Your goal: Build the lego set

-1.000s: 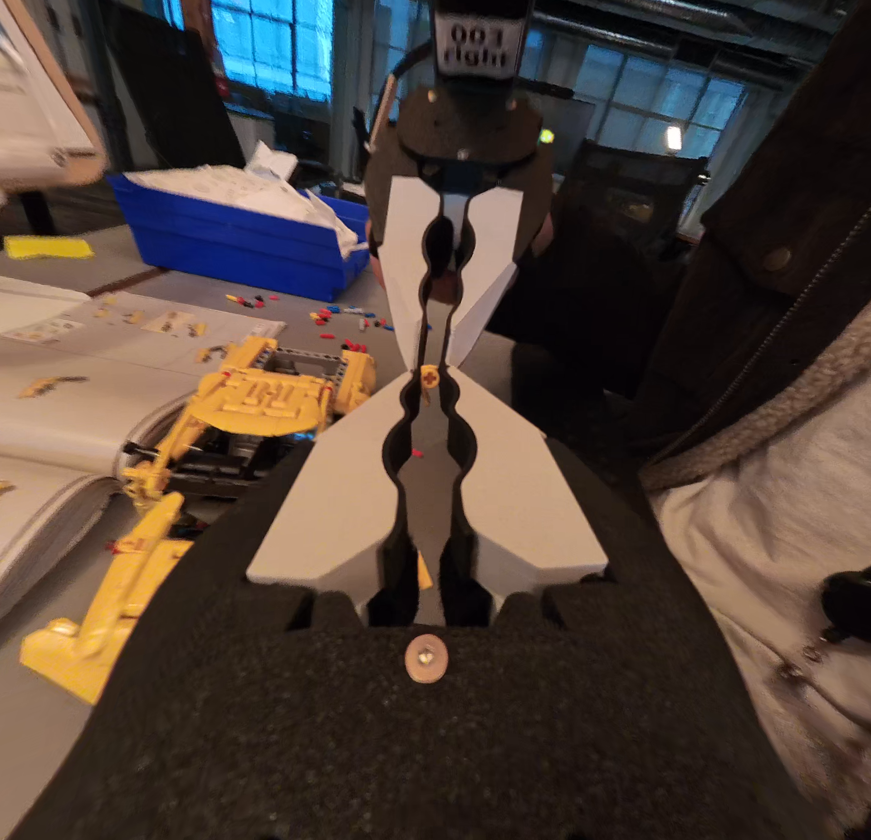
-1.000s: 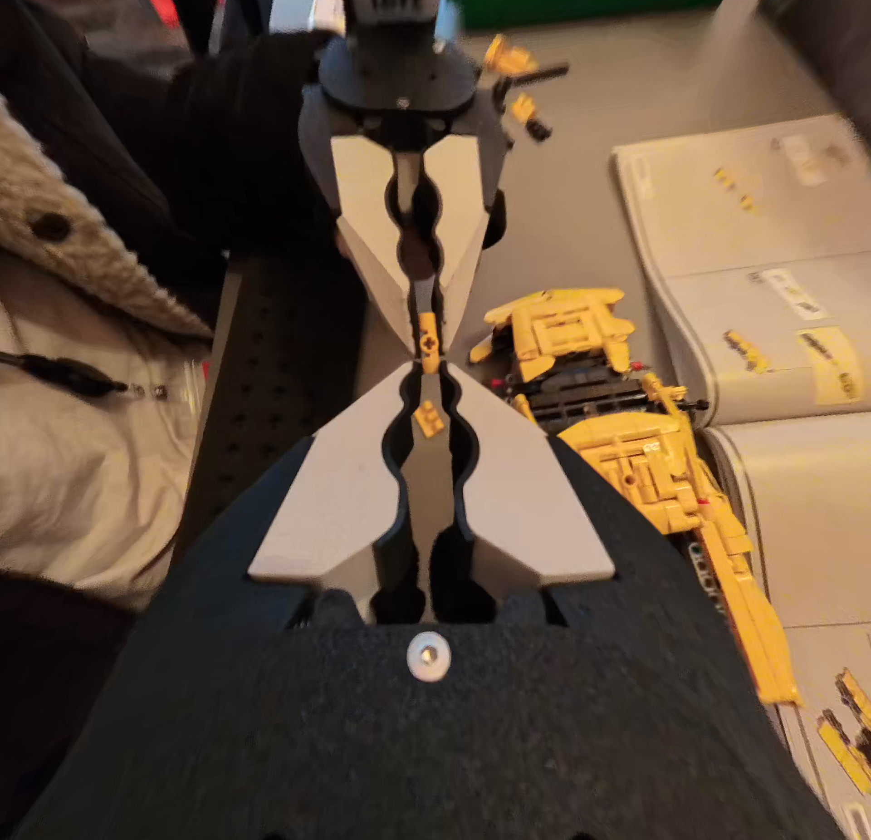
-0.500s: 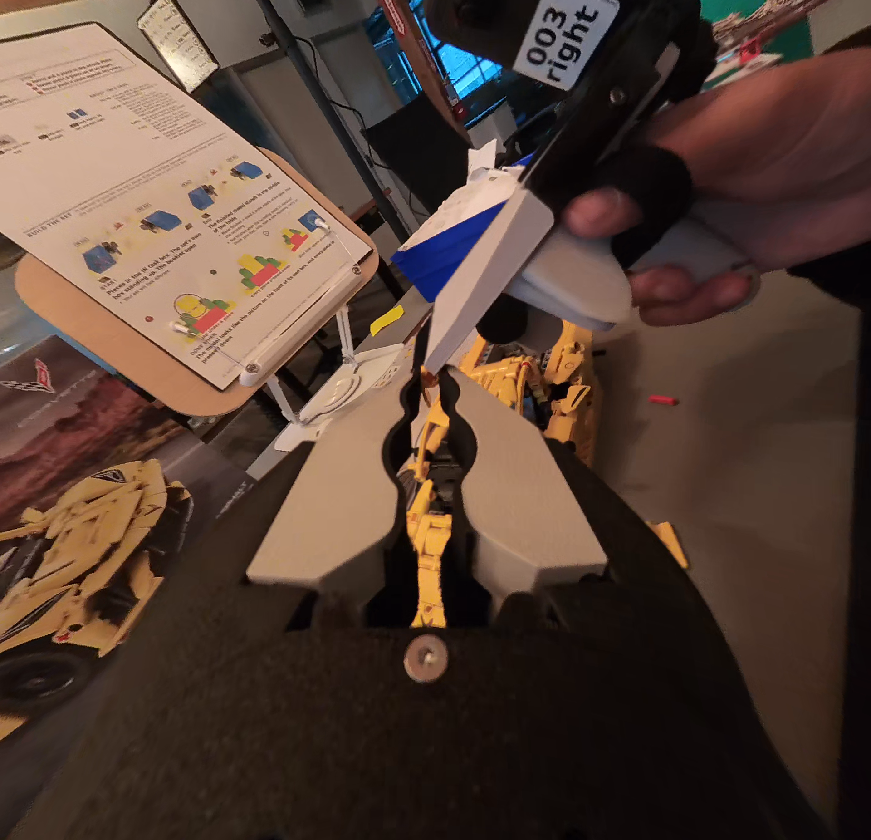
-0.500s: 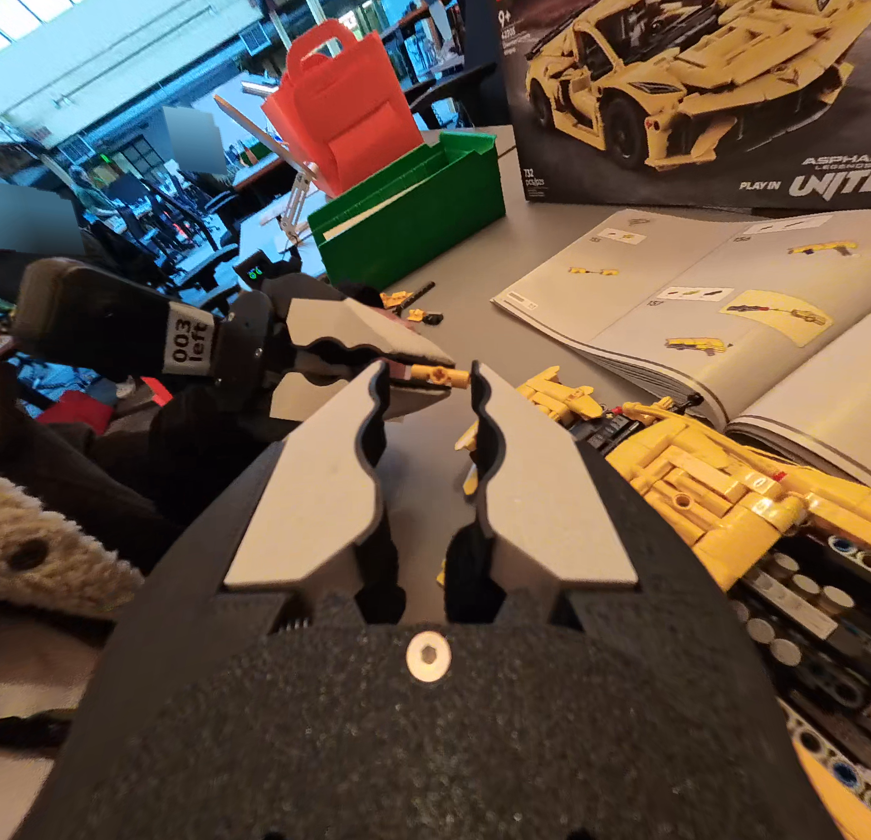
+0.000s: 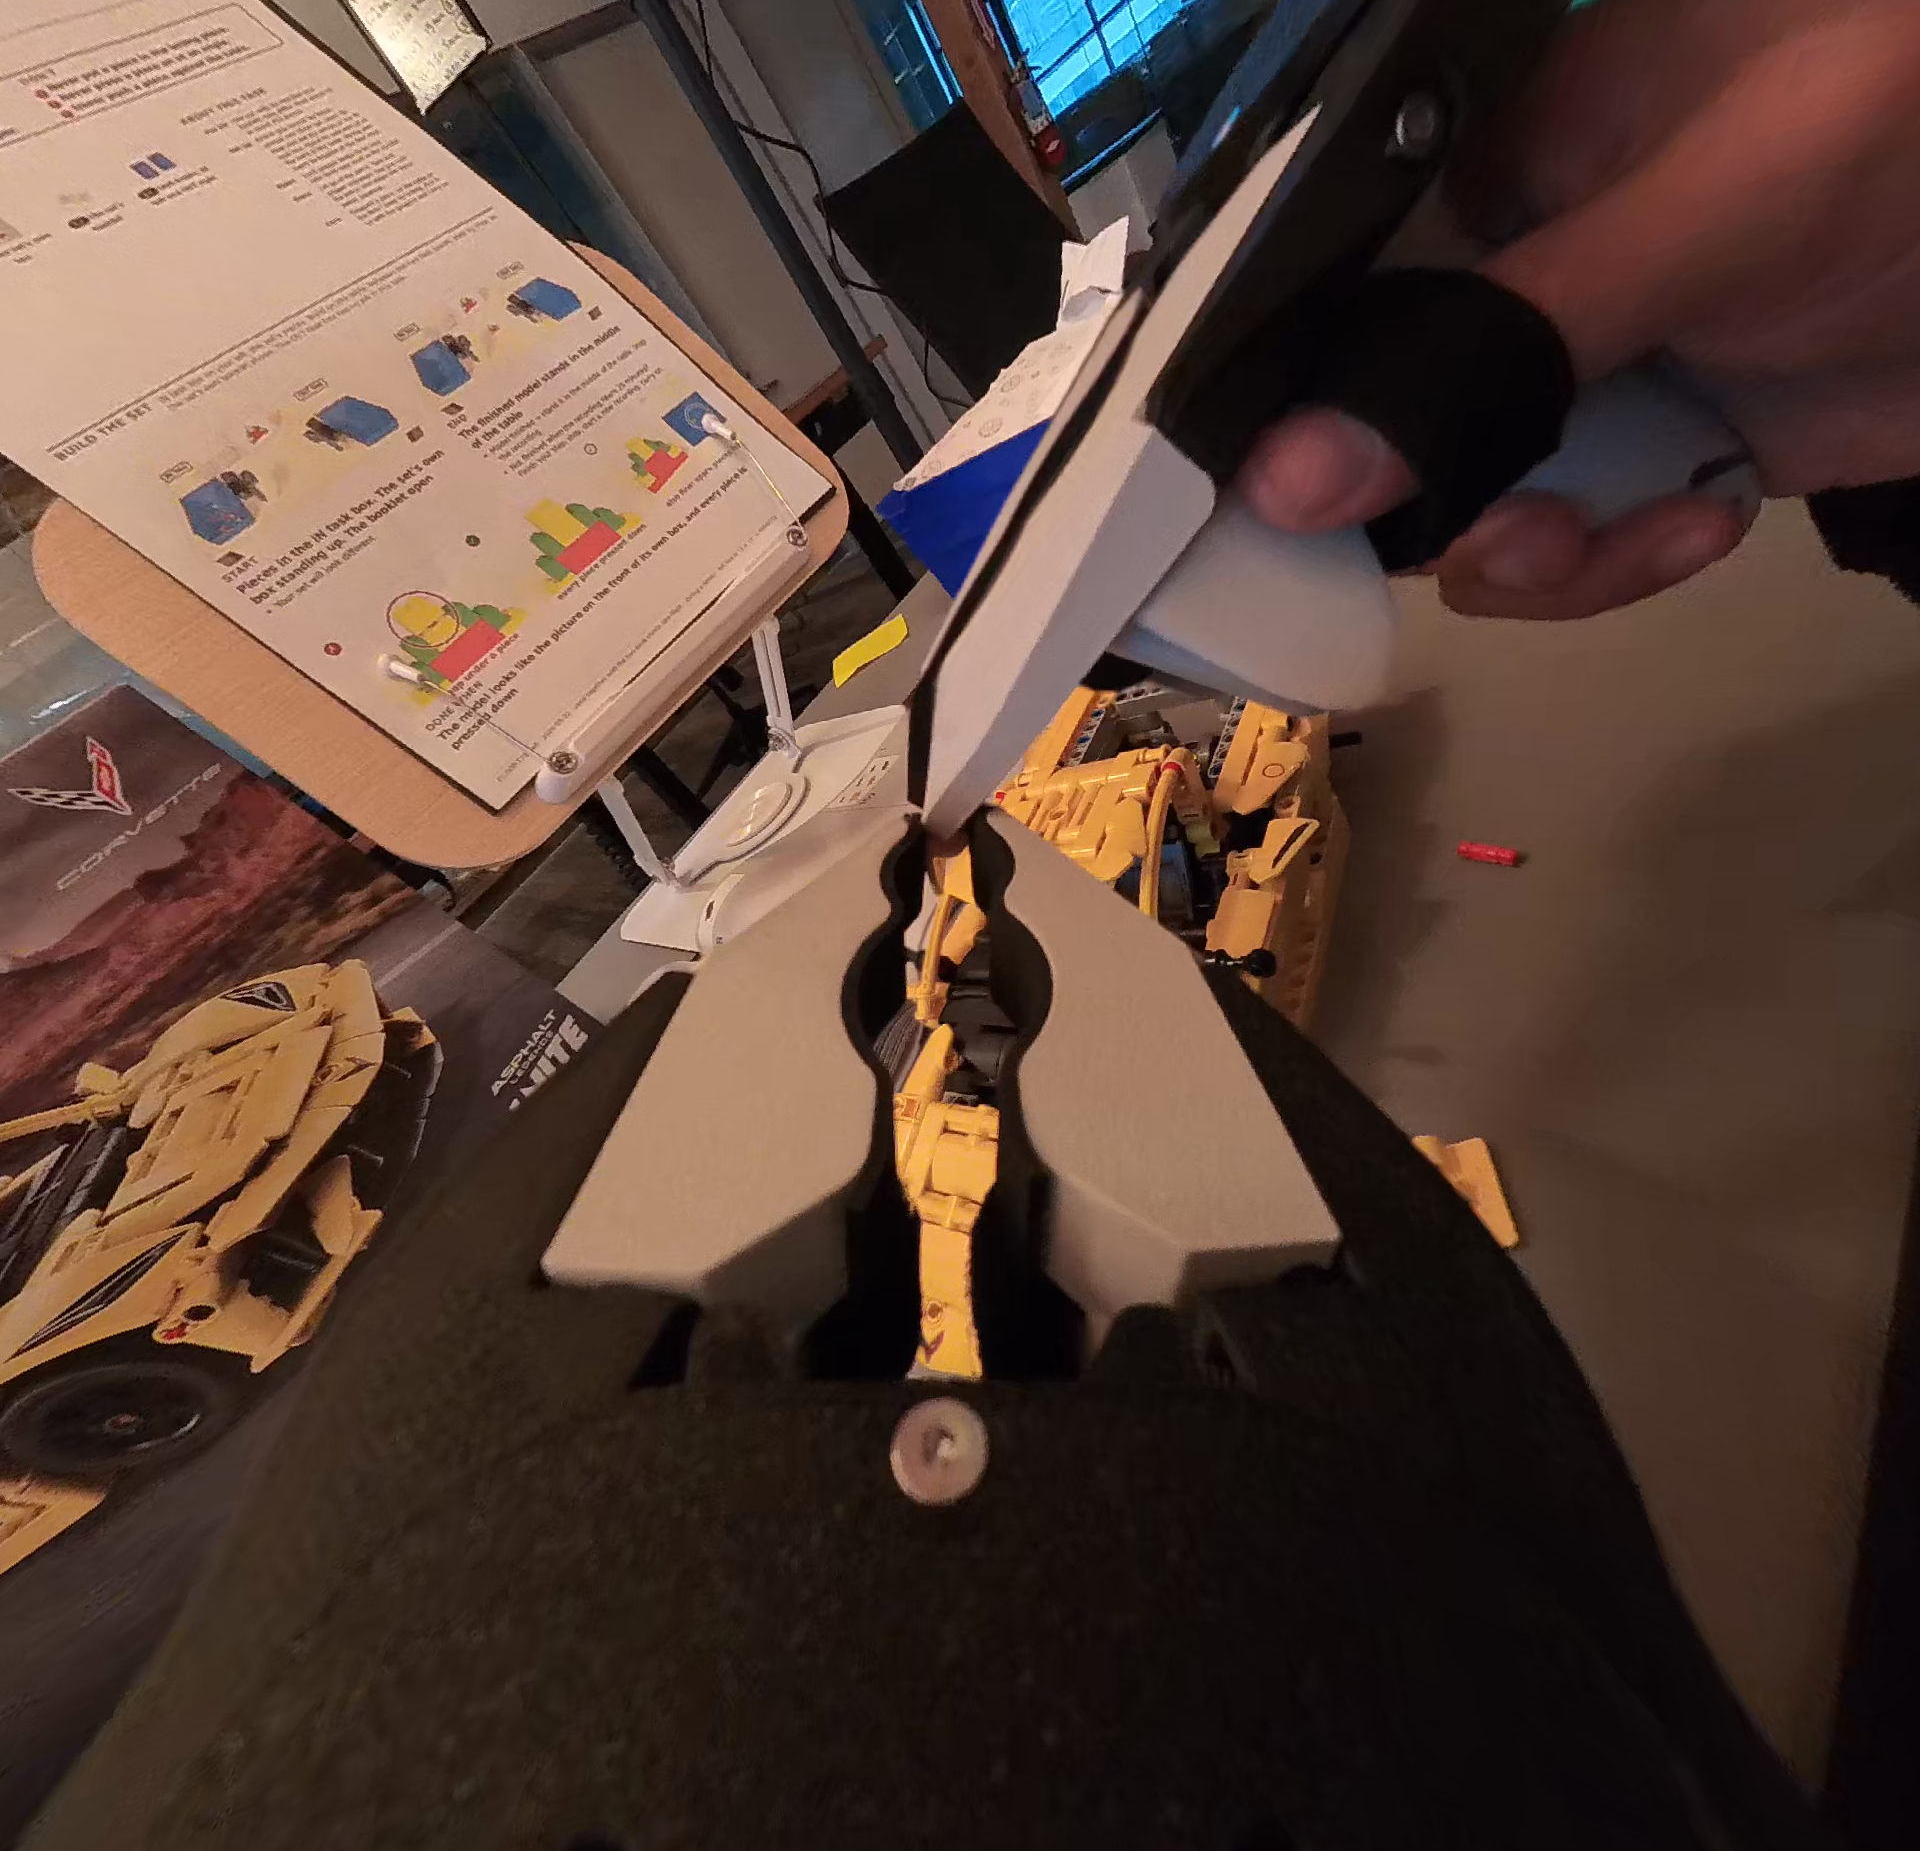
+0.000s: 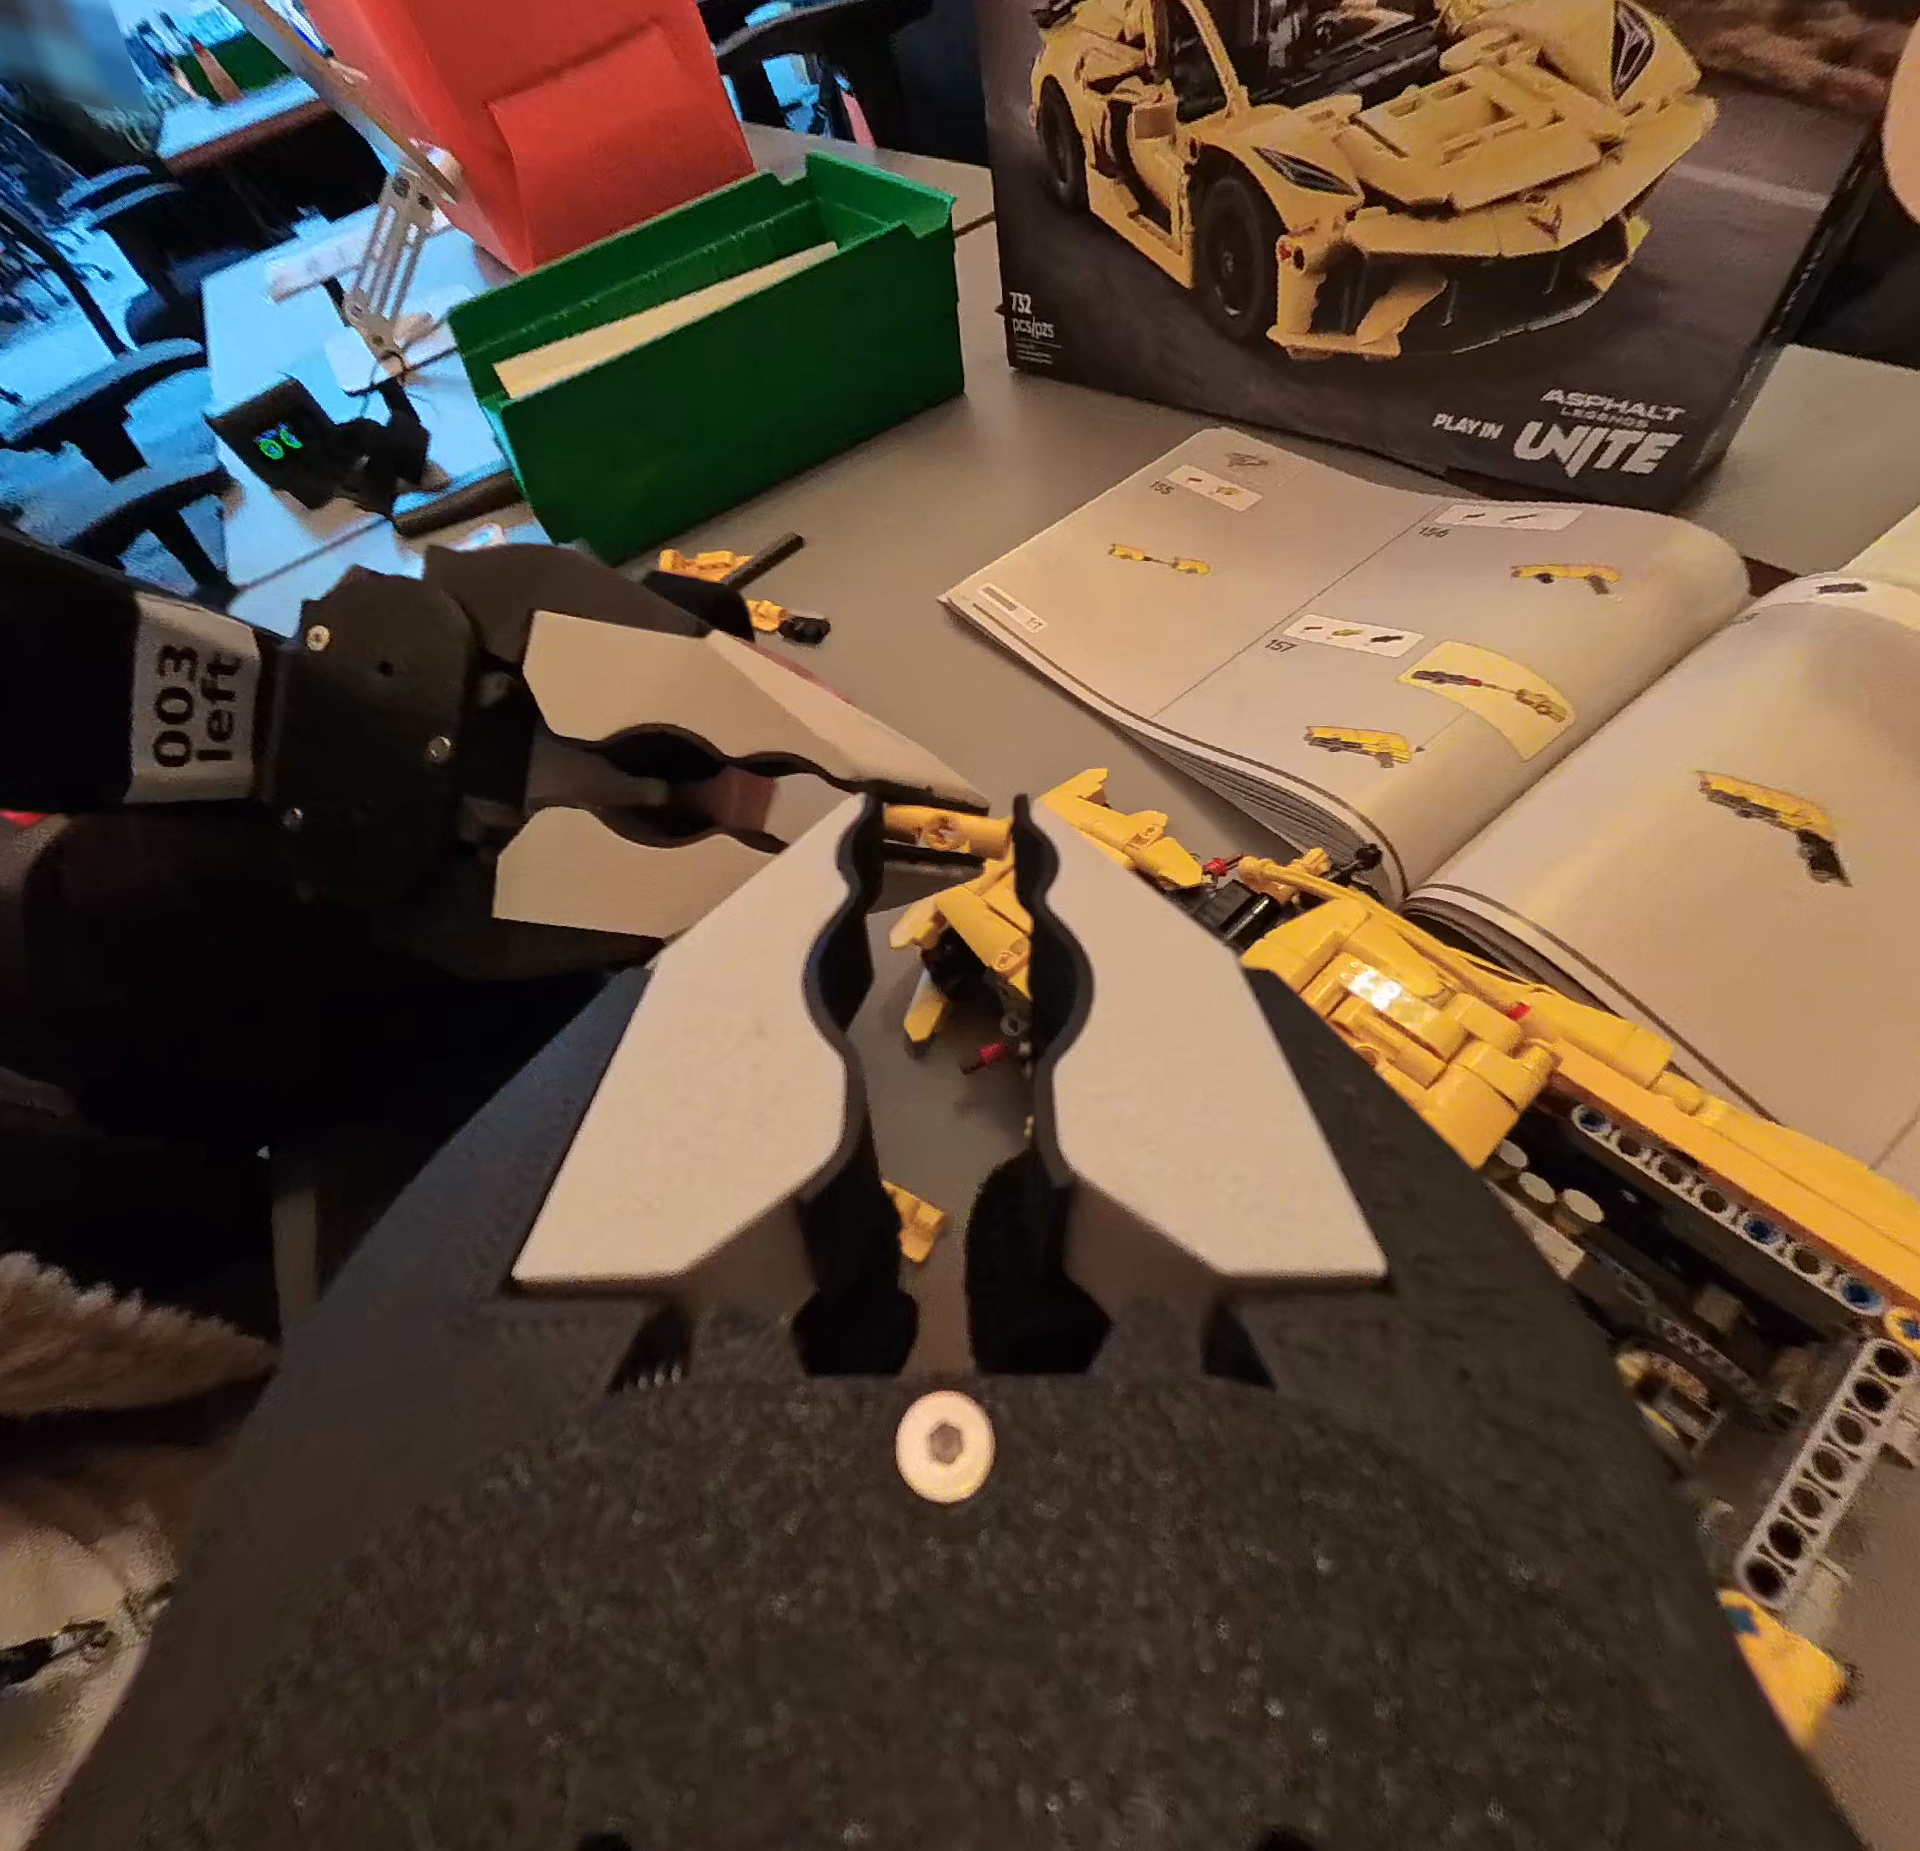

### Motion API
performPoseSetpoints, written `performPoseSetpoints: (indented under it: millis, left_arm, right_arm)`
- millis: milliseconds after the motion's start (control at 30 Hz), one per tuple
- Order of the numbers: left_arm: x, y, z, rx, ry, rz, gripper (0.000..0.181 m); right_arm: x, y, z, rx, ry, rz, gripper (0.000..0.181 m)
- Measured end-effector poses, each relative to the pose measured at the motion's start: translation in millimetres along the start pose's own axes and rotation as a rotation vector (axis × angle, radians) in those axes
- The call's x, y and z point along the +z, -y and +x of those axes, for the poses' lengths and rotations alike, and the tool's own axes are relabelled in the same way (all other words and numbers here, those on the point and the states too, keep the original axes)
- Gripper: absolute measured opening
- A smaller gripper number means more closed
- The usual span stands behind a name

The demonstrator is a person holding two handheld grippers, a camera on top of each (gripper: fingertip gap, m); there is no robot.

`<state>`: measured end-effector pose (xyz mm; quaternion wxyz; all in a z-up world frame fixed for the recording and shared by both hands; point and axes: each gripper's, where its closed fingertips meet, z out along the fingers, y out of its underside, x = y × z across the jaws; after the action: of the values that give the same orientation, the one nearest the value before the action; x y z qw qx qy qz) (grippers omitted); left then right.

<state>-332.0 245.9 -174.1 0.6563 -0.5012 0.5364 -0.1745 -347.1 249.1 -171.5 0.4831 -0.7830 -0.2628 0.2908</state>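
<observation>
My left claw [image 6: 935, 814] pinches a yellow pin [image 6: 940, 827], offered sideways between my right claw's [image 6: 945, 835] parted tips; car [image 6: 1434, 1022] waits beyond, on tabletop [image 6: 935, 513].

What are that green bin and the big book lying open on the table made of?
The green bin looks like moulded plastic: even colour, slight sheen, a stiff rolled rim. The open book seems to be paper with a matte finish: thin stacked page edges show and the pages curve at the spine.

Dim warm indoor light, blue daylight from far windows [image 5: 1049, 25], wide-angle bending and soft blur at edges
</observation>
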Motion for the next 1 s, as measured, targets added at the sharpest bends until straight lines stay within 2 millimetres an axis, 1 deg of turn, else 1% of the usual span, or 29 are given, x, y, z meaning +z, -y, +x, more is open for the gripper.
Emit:
performPoseSetpoints:
  millis: [233, 333, 433, 533, 700, 800, 900, 967, 1000]
  left_arm:
    - [1.0, -0.3, -2.2, 0.053, 0.041, -0.013, 0.008]
    - [0.5, 1.6, -2.0, 0.058, 0.046, -0.001, 0.008]
    - [0.7, 1.9, 1.5, 0.060, 0.026, 0.003, 0.008]
    - [1.4, 0.9, 4.2, 0.065, 0.009, -0.008, 0.007]
    - [-1.4, 8.3, 4.9, -0.022, -0.033, 0.029, 0.007]
    - [-2.6, 11.3, 4.1, -0.009, -0.021, 0.044, 0.007]
    - [-2.9, 13.2, 3.9, 0.002, -0.017, 0.052, 0.007]
    - [-5.1, 18.2, 3.6, -0.039, -0.032, 0.086, 0.007]
    - [-7.1, 21.4, 1.6, -0.082, -0.039, 0.108, 0.007]
  right_arm:
    - [1.6, 1.0, -0.3, -0.073, -0.081, -0.037, 0.024]
    - [0.9, 1.4, -2.4, -0.044, -0.036, -0.039, 0.024]
    - [1.1, -2.3, -4.8, -0.006, 0.011, -0.050, 0.024]
    - [-0.2, -4.2, -4.5, 0.004, 0.021, -0.048, 0.024]
    - [-3.5, 1.6, -8.9, -0.010, 0.051, -0.008, 0.025]
    - [-4.2, 2.3, -9.9, 0.053, 0.100, -0.008, 0.029]
    - [-5.6, 3.9, -9.2, 0.022, 0.074, 0.000, 0.031]
    - [-9.7, 8.8, -13.1, 0.004, 0.100, 0.028, 0.032]
    - [-15.9, 13.1, -14.6, 0.000, 0.135, 0.053, 0.031]
